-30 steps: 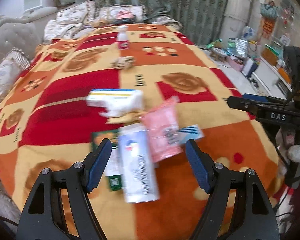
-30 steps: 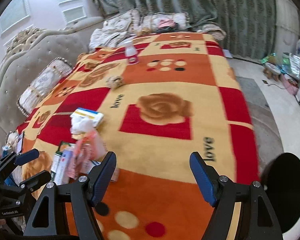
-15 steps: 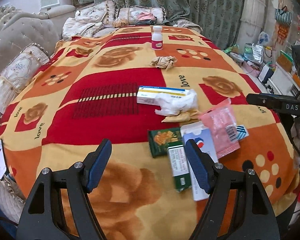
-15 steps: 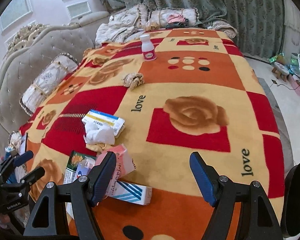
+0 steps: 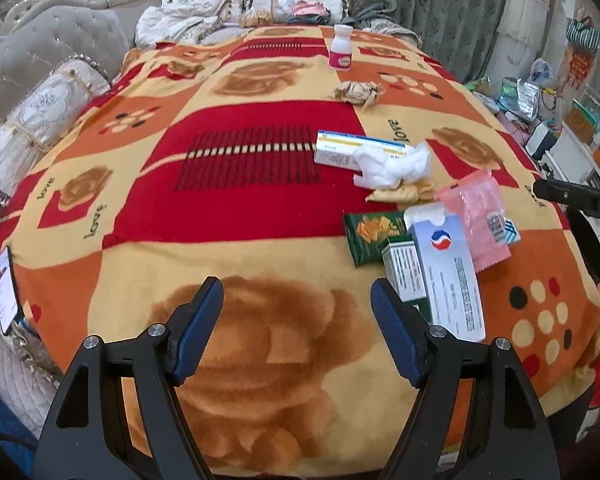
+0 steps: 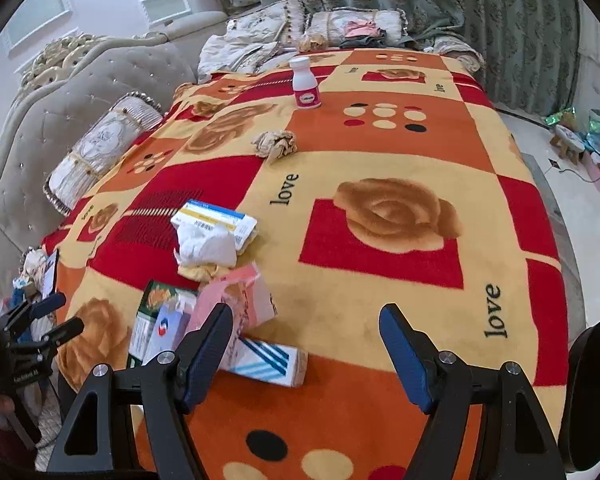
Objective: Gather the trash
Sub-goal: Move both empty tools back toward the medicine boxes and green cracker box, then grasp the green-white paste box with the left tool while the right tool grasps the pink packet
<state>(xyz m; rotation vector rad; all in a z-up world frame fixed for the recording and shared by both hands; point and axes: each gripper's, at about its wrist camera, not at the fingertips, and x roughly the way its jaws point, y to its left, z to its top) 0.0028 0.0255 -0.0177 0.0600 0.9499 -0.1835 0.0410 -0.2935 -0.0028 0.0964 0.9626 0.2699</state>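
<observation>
Trash lies scattered on a bed blanket [image 5: 228, 248] patterned in red, orange and yellow. Left gripper [image 5: 296, 312]: jaws apart, nothing between them, hovering over bare blanket at lower centre of the left wrist view. Right gripper [image 6: 306, 338]: jaws apart, holding nothing (its left finger overlaps the pile in the picture; contact cannot be told).

Main pile, centre right of left wrist view: white and blue box [image 5: 446, 276], green box [image 5: 370, 236] partly under it, pink wrapper [image 5: 478, 216], striped box [image 6: 268, 360]. Just above: white tissue [image 5: 392, 166] resting against a yellow-striped carton [image 5: 340, 150]. Further up, well apart: crumpled paper [image 5: 356, 91], then an upright white bottle [image 5: 341, 47].
</observation>
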